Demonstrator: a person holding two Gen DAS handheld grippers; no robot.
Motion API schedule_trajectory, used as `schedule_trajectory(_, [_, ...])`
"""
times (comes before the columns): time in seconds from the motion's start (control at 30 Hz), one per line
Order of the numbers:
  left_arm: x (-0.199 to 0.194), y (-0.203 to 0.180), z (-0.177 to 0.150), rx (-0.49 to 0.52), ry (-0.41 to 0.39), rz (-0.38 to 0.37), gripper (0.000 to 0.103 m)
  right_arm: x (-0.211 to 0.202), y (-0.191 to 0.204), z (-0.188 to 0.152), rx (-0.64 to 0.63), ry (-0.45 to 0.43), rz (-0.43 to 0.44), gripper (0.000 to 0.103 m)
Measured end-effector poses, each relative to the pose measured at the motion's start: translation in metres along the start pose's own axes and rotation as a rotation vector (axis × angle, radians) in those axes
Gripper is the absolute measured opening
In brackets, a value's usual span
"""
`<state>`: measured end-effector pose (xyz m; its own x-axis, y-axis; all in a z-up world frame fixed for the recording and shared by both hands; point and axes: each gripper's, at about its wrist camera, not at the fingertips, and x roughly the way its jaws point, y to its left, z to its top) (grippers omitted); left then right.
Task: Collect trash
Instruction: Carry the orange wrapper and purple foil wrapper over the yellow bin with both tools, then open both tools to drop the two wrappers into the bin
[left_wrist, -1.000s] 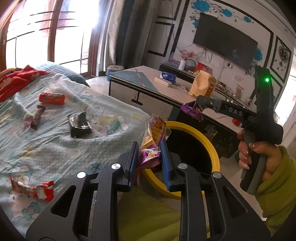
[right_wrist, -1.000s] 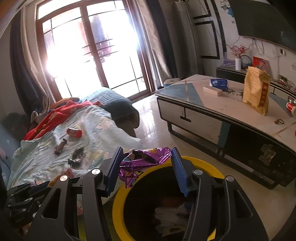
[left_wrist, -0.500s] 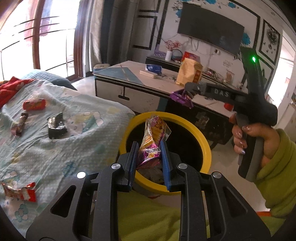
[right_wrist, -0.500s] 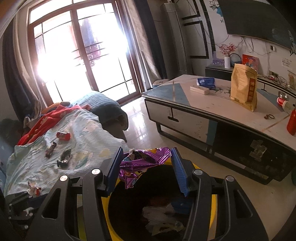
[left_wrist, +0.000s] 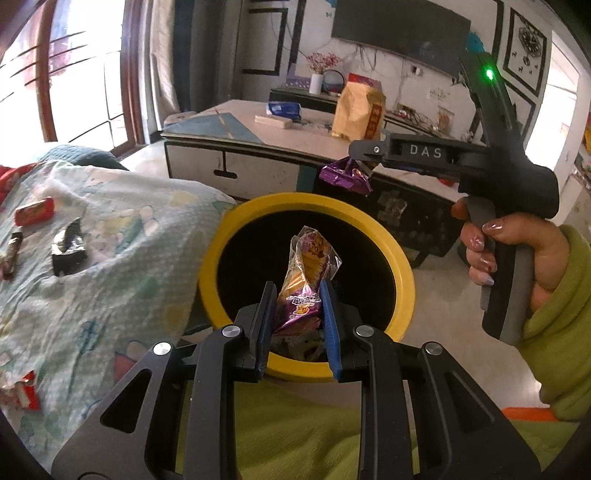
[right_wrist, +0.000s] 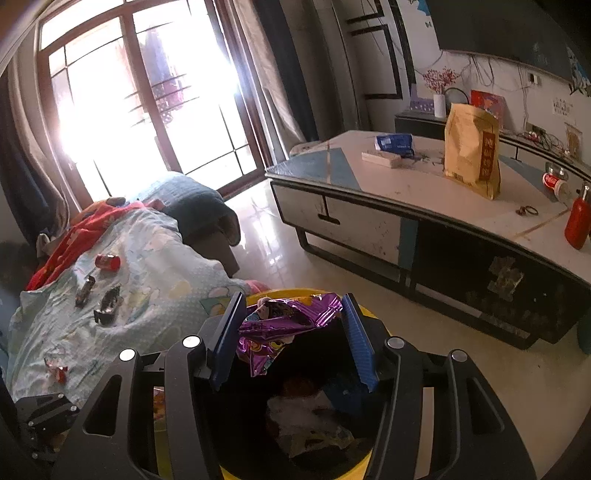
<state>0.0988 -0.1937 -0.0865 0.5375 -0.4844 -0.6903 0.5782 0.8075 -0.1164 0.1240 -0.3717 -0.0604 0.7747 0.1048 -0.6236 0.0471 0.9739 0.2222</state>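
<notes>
Jaws clamped: left gripper (left_wrist: 298, 295) pinches a snack packet (left_wrist: 308, 273), right gripper (right_wrist: 291, 326) a purple wrapper (right_wrist: 284, 325), both over the yellow bin (left_wrist: 402, 269). Only the right view shows rubbish (right_wrist: 310, 424) inside, at 6 o'clock.

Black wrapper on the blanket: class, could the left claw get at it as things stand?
Probably not yet. The left claw is shut on a snack packet over the yellow bin. The black wrapper lies uncovered on the blanket, so once the packet drops, yes.
</notes>
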Motion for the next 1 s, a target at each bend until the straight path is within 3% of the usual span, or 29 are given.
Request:
schedule_trajectory(0.53, [0.046, -0.002, 0.004, -0.015, 0.104, -0.037, 0.021, 0.025, -0.005, -0.019, 0.028, 0.108, 0.062, 0.057])
schedule_trajectory(0.63, [0.046, 0.0, 0.007, -0.031, 0.098, -0.039, 0.034, 0.026, -0.005, -0.019, 0.038, 0.108, 0.067, 0.061])
schedule_trajectory(0.7, [0.043, 0.001, 0.008, -0.038, 0.087, -0.036, 0.05, 0.026, -0.006, -0.018, 0.042, 0.105, 0.061, 0.064])
schedule_trajectory(0.73, [0.041, 0.002, 0.01, -0.046, 0.076, -0.034, 0.051, 0.025, -0.006, -0.018, 0.047, 0.099, 0.057, 0.064])
schedule_trajectory(0.77, [0.039, 0.004, 0.011, -0.052, 0.067, -0.03, 0.059, 0.025, -0.006, -0.017, 0.049, 0.096, 0.055, 0.065])
schedule_trajectory(0.8, [0.036, 0.005, 0.012, -0.058, 0.052, -0.022, 0.073, 0.024, -0.006, -0.016, 0.05, 0.092, 0.054, 0.065])
schedule_trajectory(0.87, [0.024, 0.01, 0.014, -0.073, 0.005, 0.006, 0.087, 0.02, -0.005, -0.015, 0.053, 0.076, 0.048, 0.067])
schedule_trajectory(1.0, [-0.003, 0.024, 0.015, -0.13, -0.081, 0.055, 0.092, 0.01, 0.003, -0.011, 0.042, 0.028, 0.044, 0.075])
